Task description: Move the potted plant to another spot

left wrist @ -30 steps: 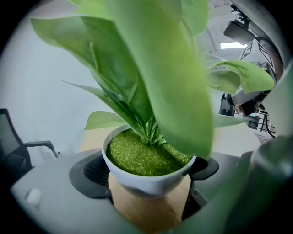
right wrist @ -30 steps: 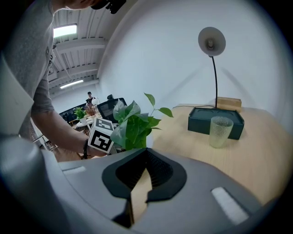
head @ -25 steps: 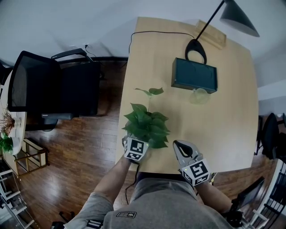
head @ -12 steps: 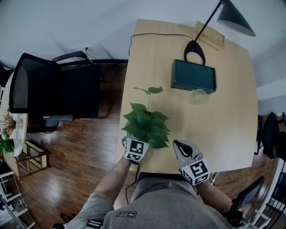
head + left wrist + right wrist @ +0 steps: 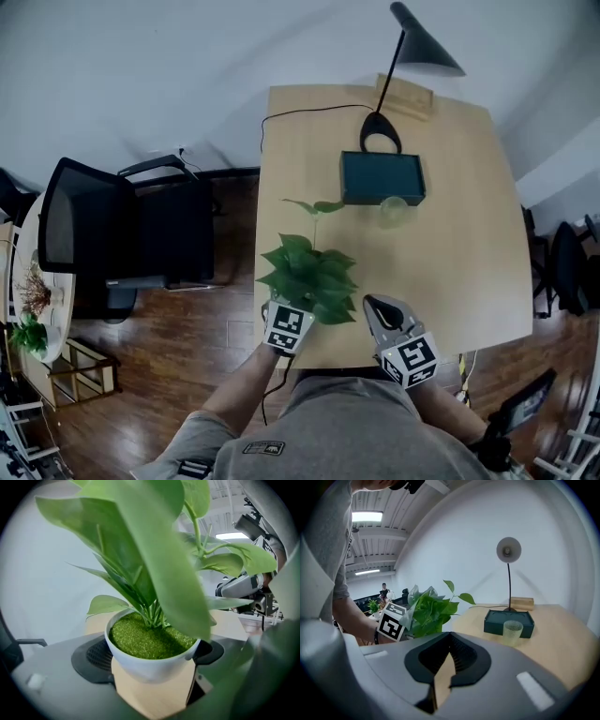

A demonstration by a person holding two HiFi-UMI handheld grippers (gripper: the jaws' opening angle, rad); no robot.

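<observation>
1. Here we went: our left tongs [image 5: 152,667] were clenched round the white pot [image 5: 150,660] of the potted plant [image 5: 309,277], a black pad pressed against each side.
2. The plant stood at the near left corner of the surface [image 5: 459,262], its leaves spilling over the tongs. We could not tell whether the pot touched the wood.
3. Our right tongs [image 5: 449,660] hovered just beside the plant, pinched together on nothing.
4. Further back lay a dark green box [image 5: 382,177], with a pale cup [image 5: 394,212] right in front of it and a black lamp [image 5: 427,52] behind.
5. A black chair [image 5: 122,230] stood off to the left.
</observation>
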